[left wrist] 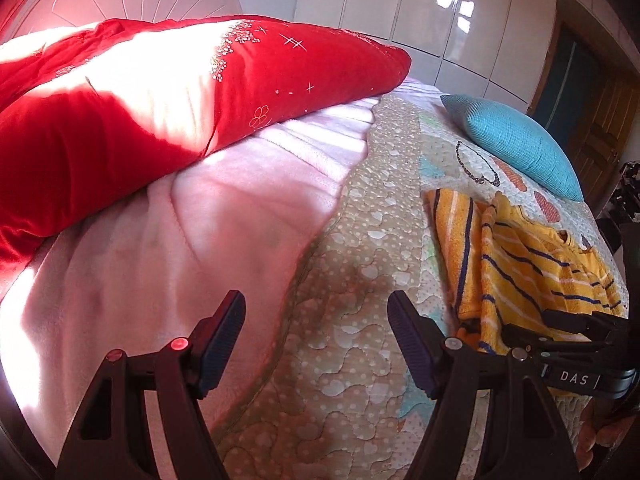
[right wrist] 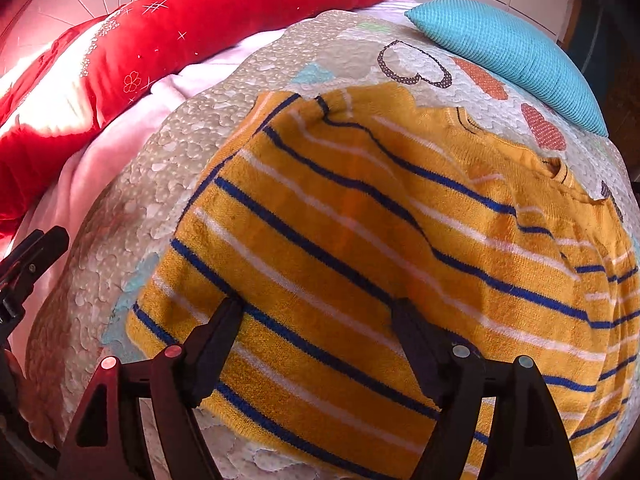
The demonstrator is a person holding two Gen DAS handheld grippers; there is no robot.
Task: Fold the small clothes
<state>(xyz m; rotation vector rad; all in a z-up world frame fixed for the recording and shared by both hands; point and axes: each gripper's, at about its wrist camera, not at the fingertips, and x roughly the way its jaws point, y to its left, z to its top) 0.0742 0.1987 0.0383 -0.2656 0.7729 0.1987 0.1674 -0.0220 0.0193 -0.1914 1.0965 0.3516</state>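
Two hand-held black two-finger grippers work over a bed, and both stand with their jaws spread and nothing held. Seen from its own camera, the right gripper (right wrist: 316,340) hangs close above a small mustard-yellow knitted sweater with navy and white stripes (right wrist: 360,248), its two dark ribbed fingers (right wrist: 218,344) wide apart over the cloth near the hem; whether the tips brush the knit cannot be told, but no fabric is pinched between them. The left gripper (left wrist: 316,340) hovers beside it over bare bedding, its fingers also well apart and empty. The sweater lies spread on a beige quilted bedspread with heart patches (right wrist: 132,216), with its neckline toward the far right and one part doubled over along the far edge, so a fold looks already begun. A turquoise ribbed cushion (right wrist: 508,56) sits just beyond the collar, and a red embroidered quilt (left wrist: 160,100) is heaped on a pale pink fleece blanket (left wrist: 180,220) to the left, well apart from the garment. To do this step well, each gripper should probably take one corner of the same edge, pinching only the top layers and not the bedspread, then lift both evenly and carry the edge across so the stripes line up, releasing once the cloth lies flat and smooth.
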